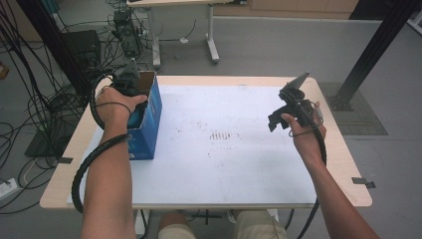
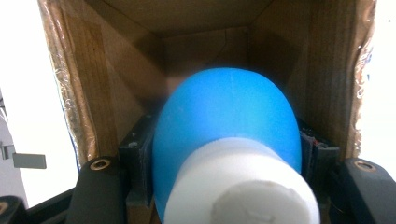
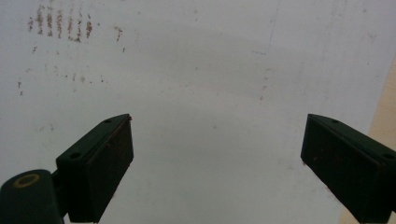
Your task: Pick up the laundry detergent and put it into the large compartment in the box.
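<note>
One box [image 1: 149, 117] on the surface [image 1: 224, 164] holds one blue ball [image 2: 229, 121], clamped by the left gripper [image 2: 226, 182]; the right gripper's [image 3: 217, 158] jaws stand wide, empty.

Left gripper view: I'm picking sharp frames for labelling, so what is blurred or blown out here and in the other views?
Left gripper view: blue-and-white object soft, too close; white glare beside the cardboard box. Right gripper view: evenly lit, crisp. High view: sharp, soft shadows.

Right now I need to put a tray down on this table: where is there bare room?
The white mat lies bare from the blue box across to the right gripper, apart from faint brown marks. The left edge is crowded: the left gripper holds a blue and white object inside the box.
</note>
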### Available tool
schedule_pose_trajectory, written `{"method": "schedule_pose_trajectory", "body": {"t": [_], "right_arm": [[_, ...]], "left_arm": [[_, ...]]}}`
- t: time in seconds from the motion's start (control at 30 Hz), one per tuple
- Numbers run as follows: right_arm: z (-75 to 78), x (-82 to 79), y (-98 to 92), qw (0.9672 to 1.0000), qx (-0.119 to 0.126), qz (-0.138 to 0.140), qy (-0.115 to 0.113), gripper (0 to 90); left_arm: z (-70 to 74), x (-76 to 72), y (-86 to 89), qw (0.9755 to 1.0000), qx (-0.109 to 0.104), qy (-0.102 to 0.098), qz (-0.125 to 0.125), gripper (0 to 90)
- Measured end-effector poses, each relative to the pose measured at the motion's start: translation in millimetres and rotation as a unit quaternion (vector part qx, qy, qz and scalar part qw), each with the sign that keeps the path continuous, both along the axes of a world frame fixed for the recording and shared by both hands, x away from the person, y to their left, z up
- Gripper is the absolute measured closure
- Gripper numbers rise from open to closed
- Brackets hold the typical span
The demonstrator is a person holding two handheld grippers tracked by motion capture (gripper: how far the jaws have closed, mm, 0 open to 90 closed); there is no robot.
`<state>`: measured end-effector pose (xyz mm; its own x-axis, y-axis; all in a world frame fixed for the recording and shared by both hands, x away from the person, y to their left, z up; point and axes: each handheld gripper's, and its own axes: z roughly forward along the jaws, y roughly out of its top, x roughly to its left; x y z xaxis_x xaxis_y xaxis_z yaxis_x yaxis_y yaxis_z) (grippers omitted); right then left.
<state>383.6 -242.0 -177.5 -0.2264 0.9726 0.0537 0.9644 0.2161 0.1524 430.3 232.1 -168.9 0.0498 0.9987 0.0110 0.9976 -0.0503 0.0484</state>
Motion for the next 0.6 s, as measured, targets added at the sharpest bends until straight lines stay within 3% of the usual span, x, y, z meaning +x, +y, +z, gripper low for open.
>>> {"method": "schedule_pose_trajectory", "body": {"t": [0.33,0.6], "right_arm": [[1.1,-1.4,-0.3,1.0,0.001,-0.001,-0.003,9.2],[1.3,-1.6,1.5,1.0,0.003,0.0,-0.002,9.3]], "left_arm": [[1.0,-1.4,0.0,1.0,-0.001,-0.003,0.001,36.8],[10.1,-4.3,2.5,0.9999,-0.003,-0.009,0.003,34.1]]}}
